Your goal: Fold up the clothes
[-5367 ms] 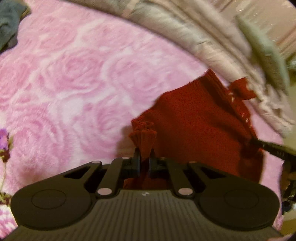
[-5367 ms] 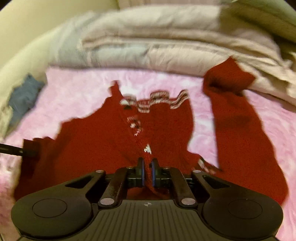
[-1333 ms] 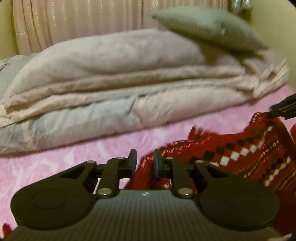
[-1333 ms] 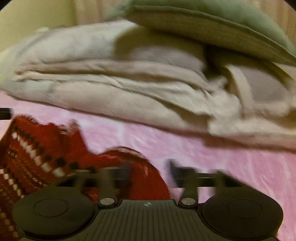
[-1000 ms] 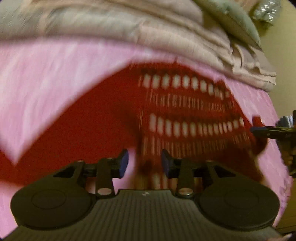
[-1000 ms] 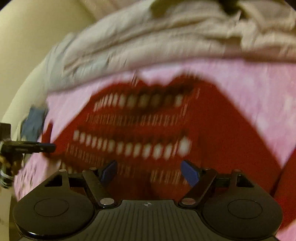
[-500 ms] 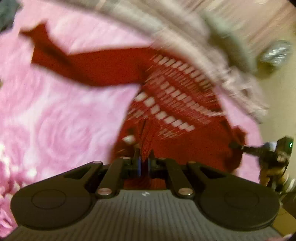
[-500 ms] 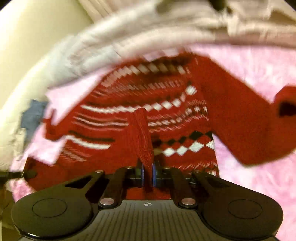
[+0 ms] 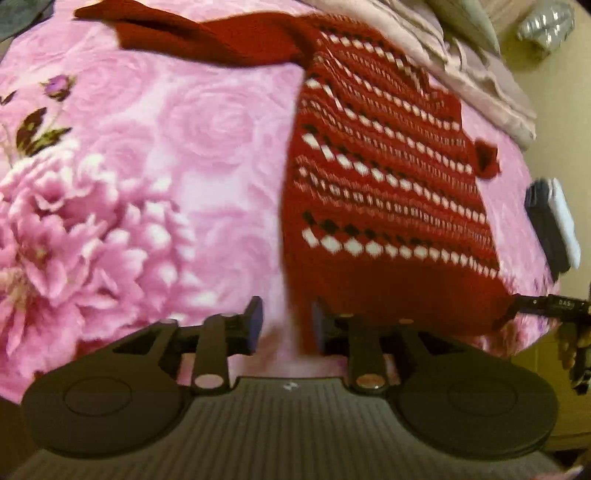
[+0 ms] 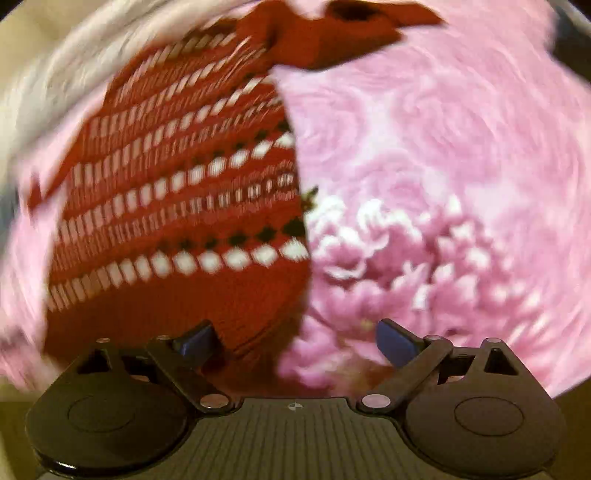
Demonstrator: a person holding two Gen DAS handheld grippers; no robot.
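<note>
A red knitted sweater (image 9: 384,192) with white and black diamond bands lies spread flat on the pink floral bedspread (image 9: 155,177), one sleeve (image 9: 207,37) stretched out to the far left. My left gripper (image 9: 286,323) is open at the sweater's near left hem corner, holding nothing. In the right wrist view the sweater (image 10: 177,206) fills the left half, blurred by motion. My right gripper (image 10: 295,338) is wide open over the near right hem corner, holding nothing. The right gripper's tip also shows in the left wrist view (image 9: 517,310) at the hem.
Folded beige quilts (image 9: 461,55) and a grey-green pillow (image 9: 461,18) lie at the far side of the bed. A dark and white device (image 9: 554,225) lies at the bed's right edge. A dark grey garment (image 9: 18,14) sits far left.
Half a second ago both grippers were shut on the sweater's hem; both have now opened and let it go. The sweater now lies flat and spread out.
</note>
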